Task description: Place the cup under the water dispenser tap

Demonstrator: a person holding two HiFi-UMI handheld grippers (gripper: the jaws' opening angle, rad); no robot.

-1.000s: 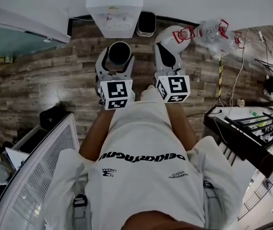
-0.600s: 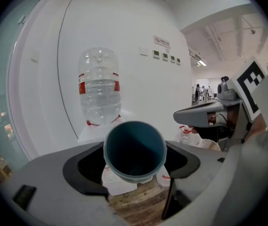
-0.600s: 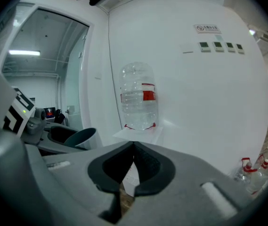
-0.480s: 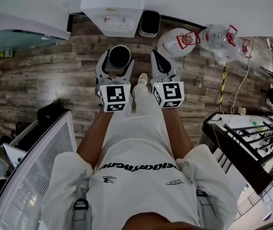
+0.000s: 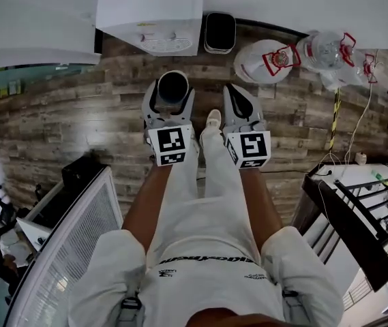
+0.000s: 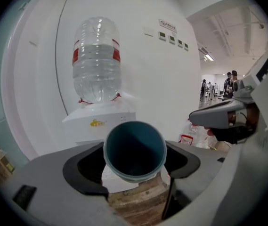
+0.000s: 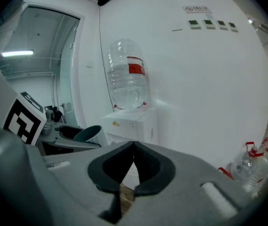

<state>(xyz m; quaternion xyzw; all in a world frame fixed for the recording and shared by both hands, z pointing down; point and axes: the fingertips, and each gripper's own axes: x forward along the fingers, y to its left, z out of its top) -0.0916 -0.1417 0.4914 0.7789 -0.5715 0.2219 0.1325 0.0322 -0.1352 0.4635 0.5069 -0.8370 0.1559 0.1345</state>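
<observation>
A: Checking the left gripper (image 5: 172, 99) — what's in it?
B: Clamped on the cup (image 6: 134, 149). Teal, pads pressing on both sides of its wall, mouth facing that gripper's camera. Jaws stand wide around it.
A: Right gripper (image 7: 133, 147)?
B: Pinched closed, tips meeting, nothing between them. It sits just beside the left one, both held out in front of the person, side by side in the head view.
A: Cup vs. target?
B: Short of the water dispenser (image 5: 154, 12). That's a white cabinet against the wall, with an inverted bottle (image 6: 96, 60) with a red label on top. The cup hangs over the wood floor (image 5: 57, 114) in front of it, apart from it, not under the tap. The drip grille (image 5: 166, 44) is on the dispenser's front.
A: Anything around it?
B: Black bin (image 5: 219, 31) just right of the dispenser, then spare bottles (image 5: 330, 50) with red handles on the floor — apart from both grippers. The person's shoe (image 5: 212, 119) shows between the two grippers.
</observation>
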